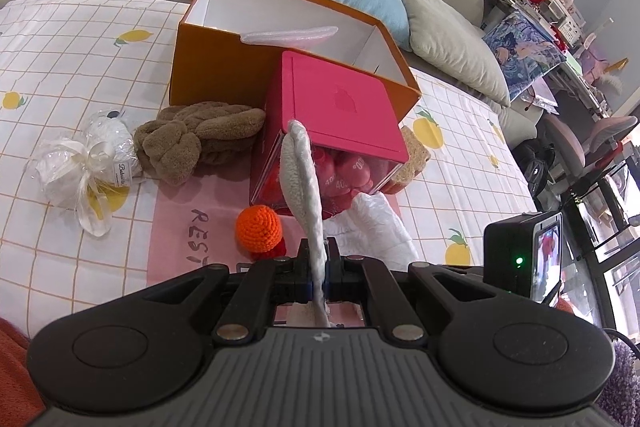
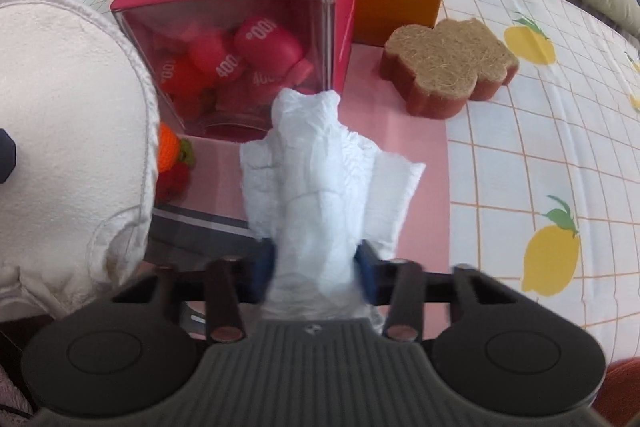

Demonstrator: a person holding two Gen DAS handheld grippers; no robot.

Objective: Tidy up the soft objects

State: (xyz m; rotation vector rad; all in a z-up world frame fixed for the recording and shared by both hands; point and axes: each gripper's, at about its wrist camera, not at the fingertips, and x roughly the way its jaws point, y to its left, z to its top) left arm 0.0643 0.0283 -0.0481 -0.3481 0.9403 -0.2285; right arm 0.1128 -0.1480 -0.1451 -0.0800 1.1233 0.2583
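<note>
- Left gripper (image 1: pixel 319 259): jaws nearly closed, pinching a thin white pad (image 1: pixel 302 183) edge-on; the pad sticks up and forward, its tip in front of the pink box (image 1: pixel 340 107).
- Right gripper (image 2: pixel 316 259): jaws narrow, blue pads pressed against both sides of a crumpled white diaper (image 2: pixel 320 179). No earlier view, so only the grip is clear.
- Diaper fans out ahead of the right jaws over the pink mat (image 2: pixel 400 131); its far end reaches the clear front of the pink box.
- Pink box lies tilted against the orange box (image 1: pixel 208 67), directly ahead of both grippers. Red bottles (image 2: pixel 240 59) show through its clear side.
- Orange box is open on top with a white interior; a pale plastic piece (image 1: pixel 288 35) rests on its near rim.
- Orange crochet ball (image 1: pixel 258 227) sits on the mat, just left of the held pad and near the pink box.
- Brown towel (image 1: pixel 192 139) lies left of the pink box, against the orange box; a wrapped white bundle (image 1: pixel 80 167) lies further left.
- Bear-shaped sponge (image 2: pixel 448 75) sits right of the pink box, close to the orange box.
- Everything rests on a lemon-print sheet (image 1: pixel 80 47); yellow, blue and grey cushions lie behind.
</note>
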